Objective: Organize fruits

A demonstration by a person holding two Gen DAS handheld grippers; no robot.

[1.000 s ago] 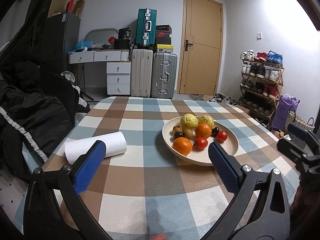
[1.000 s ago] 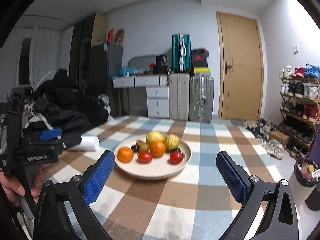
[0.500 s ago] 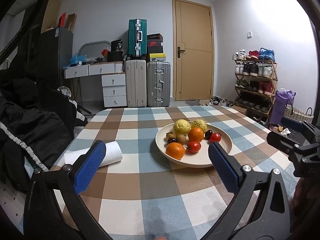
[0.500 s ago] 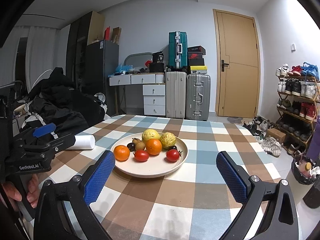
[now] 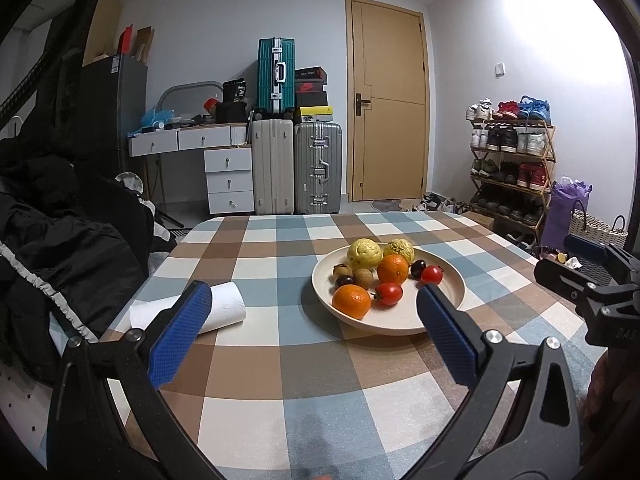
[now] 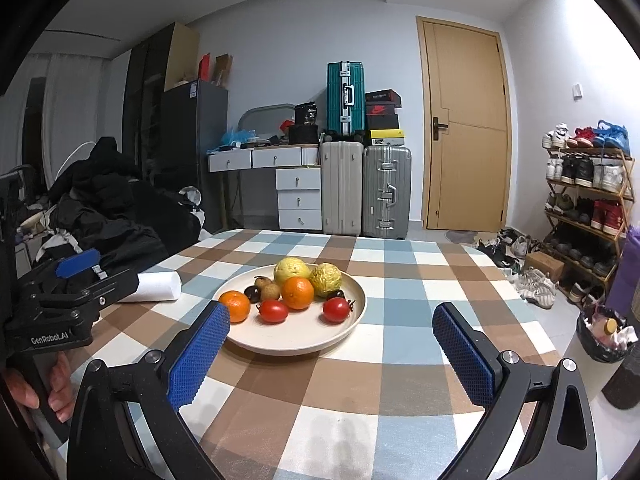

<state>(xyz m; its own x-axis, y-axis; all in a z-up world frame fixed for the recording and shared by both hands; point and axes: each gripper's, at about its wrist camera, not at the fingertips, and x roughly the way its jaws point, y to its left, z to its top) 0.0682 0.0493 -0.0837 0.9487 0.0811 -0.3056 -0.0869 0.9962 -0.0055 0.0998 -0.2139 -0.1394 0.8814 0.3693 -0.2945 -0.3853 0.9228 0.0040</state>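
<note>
Fruit plate (image 5: 448, 298) mid-worktop (image 5: 260, 364), both your tools wide and empty.
Plate holds two oranges (image 6: 297, 292), two tomatoes (image 6: 273, 311), two yellow-green citrus (image 6: 291, 272), small brown and dark fruits at its left-rear. Paper roll (image 5: 224, 308) lies left of plate. Left tool (image 5: 308, 332) and right tool (image 6: 331, 354) hover short of plate's near rim. Versus 1 s ago: both views pitched up, plate sits lower in frame, fruit unmoved.

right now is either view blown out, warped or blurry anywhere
Left wrist view: strong glare on the right wall, the plate and fruit sharp, the door bowed by the fisheye. Right wrist view: even light, the shoe rack curved near the edge, both claws crisp.
</note>
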